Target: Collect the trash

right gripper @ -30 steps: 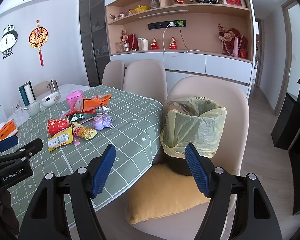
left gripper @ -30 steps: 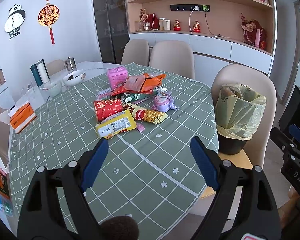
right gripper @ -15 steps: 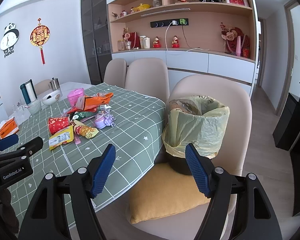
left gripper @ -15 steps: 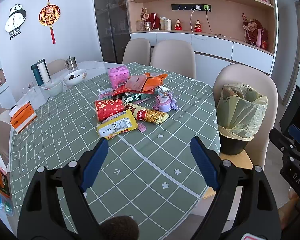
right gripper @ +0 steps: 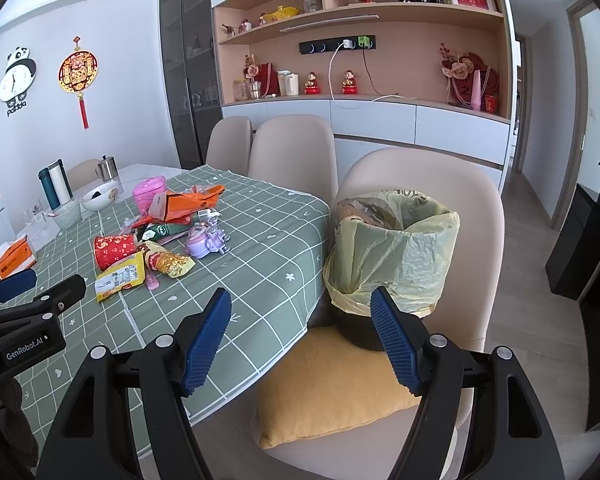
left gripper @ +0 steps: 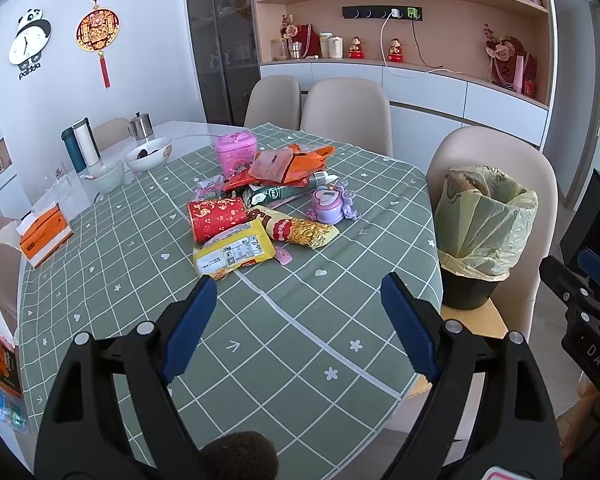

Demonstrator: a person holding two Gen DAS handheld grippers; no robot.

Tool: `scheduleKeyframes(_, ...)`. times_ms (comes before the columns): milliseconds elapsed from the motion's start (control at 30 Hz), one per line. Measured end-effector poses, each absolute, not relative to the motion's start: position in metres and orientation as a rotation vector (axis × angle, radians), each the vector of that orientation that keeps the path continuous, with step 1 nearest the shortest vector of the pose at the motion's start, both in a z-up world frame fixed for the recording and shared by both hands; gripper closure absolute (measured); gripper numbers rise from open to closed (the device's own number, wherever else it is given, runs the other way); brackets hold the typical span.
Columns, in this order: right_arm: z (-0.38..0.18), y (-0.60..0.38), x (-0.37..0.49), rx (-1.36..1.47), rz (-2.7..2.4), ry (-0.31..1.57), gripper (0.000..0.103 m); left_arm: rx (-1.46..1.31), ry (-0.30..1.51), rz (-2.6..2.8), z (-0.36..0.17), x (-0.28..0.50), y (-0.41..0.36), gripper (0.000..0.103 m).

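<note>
Hovering spread wide and empty, left gripper faces the wrapper pile on the counter; right gripper, equally agape, faces the lined bin on a chair.

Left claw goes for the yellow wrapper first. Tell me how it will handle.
The yellow wrapper lies flat and creased, so it is probably floppy and light. Its surface looks glossy, so it may slip between the pads. It overlaps the red packet, which might shift with it.
</note>
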State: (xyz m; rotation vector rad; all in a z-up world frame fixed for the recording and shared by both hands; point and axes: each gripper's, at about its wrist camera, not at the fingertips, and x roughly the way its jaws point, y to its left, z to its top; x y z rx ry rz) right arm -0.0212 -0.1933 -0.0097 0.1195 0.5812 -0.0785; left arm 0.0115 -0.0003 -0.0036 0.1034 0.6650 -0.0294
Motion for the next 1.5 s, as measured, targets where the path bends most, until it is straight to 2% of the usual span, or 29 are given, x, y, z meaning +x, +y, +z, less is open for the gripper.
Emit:
scheduleKeyframes(900, -0.019, -0.208, 0.014, 0.116, -0.078, 0.61, 0.034, 0.092, 0.703, -0.002, -0.014, 0.045, -0.006, 0.023)
scheduleKeyframes(1267, -0.015, -0.227, 0.088, 0.006, 0.037, 0.595, 0.034, 0.038, 0.662, 0.024, -0.019, 0.094, 0.017, 0.023)
scheduleKeyframes(1367, -0.01, -0.226, 0.109, 0.012, 0.095, 0.598, 0.034, 0.032, 0.689, 0.007, -0.025, 0.108, 0.033, 0.017)
scheduleKeyframes(1500, -0.027, -0.205, 0.15, 0.004, 0.208, 0.643, 0.034, 0.039, 0.737, 0.049, -0.043, 0.139, 0.073, 0.016)
